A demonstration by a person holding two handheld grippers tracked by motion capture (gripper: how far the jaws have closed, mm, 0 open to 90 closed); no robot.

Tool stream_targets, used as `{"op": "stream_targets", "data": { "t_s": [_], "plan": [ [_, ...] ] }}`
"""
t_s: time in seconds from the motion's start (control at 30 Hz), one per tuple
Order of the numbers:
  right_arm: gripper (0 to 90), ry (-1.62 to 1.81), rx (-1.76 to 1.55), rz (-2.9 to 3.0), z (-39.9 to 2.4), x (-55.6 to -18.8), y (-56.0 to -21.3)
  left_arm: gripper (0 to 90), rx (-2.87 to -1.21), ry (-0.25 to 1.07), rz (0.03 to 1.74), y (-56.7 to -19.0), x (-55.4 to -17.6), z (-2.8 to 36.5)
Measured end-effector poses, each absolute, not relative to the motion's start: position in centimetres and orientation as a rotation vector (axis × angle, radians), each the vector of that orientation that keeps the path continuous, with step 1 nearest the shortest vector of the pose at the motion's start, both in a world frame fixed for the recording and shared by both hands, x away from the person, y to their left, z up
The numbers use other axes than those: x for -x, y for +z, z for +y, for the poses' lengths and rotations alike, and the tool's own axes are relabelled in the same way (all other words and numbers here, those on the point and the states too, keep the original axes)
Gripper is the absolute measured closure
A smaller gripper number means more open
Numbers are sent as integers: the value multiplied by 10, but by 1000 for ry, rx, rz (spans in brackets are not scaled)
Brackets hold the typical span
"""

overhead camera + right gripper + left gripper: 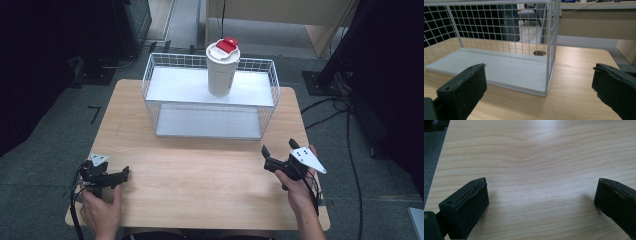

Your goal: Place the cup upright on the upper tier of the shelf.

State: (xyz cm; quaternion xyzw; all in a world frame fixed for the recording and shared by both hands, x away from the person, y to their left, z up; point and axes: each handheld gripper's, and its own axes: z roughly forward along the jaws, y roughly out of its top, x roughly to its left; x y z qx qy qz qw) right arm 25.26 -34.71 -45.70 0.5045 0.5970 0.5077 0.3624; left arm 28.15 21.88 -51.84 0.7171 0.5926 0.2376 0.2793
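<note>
A white cup with a red-and-white lid (222, 70) stands upright on the top shelf of a white wire rack (210, 104) at the back of the wooden table (200, 170). The rack's lower shelf (499, 67) is bare. My left gripper (112, 175) is at the table's front left corner, open over bare wood (536, 157), its jaws far apart (541, 192). My right gripper (278, 146) is held at the front right, open and pointing at the rack's right front post (550, 50). Nothing is between the jaws of the right gripper (539, 75).
A round hole (539, 53) sits in the tabletop behind the rack. Cables (330, 112) trail over the grey floor to the right. Dark equipment (125, 25) stands at the back left, and a pale wooden desk (280, 12) stands behind.
</note>
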Motion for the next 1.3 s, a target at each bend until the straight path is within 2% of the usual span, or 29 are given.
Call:
{"op": "stream_targets", "data": {
  "t_s": [0.8,1.3],
  "plan": [
    [0,1130,-1429,1587,-395,-213,-500,0,-1923,637,1590,-518,-281,219],
    [0,1040,-1471,1619,-416,-191,-513,0,-1923,637,1590,-518,-281,219]
  ]
}}
